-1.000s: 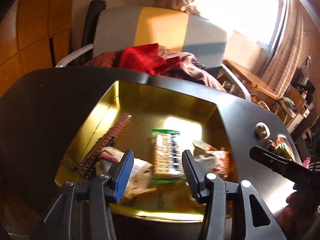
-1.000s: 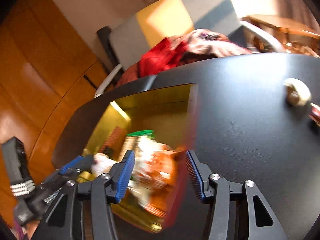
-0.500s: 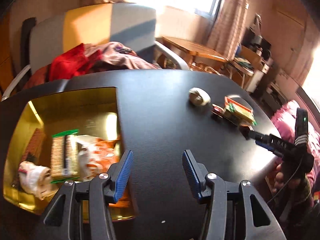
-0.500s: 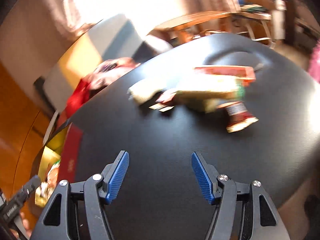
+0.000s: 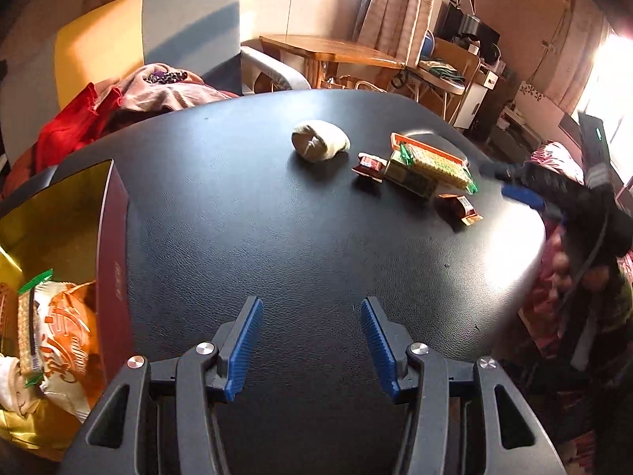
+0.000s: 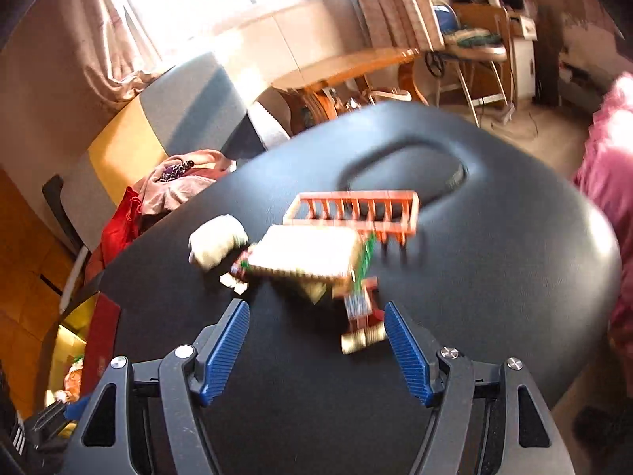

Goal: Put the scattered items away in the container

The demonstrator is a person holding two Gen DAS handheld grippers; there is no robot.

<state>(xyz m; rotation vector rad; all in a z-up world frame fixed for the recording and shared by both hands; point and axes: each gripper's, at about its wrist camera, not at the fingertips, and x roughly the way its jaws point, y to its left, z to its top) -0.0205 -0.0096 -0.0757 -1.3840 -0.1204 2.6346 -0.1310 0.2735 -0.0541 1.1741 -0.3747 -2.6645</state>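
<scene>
Left wrist view: the left gripper (image 5: 308,340) hangs wide apart and empty over the black leather table (image 5: 277,237), with the gold-lined red box (image 5: 112,261) of snack packets at left and a rolled beige sock (image 5: 320,145) and green-edged cracker packet (image 5: 431,170) well beyond. Right wrist view: the right gripper (image 6: 316,350) is opening, empty, with a small red-and-gold wrapped sweet (image 6: 364,324) just ahead near its right finger, beside the cracker packet (image 6: 308,255) and an orange plastic ladder-shaped piece (image 6: 356,213).

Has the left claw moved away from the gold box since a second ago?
Yes. The left claw was over the gold box; the box now sits at the picture's left edge, and the claw hangs open over bare black table.
</scene>
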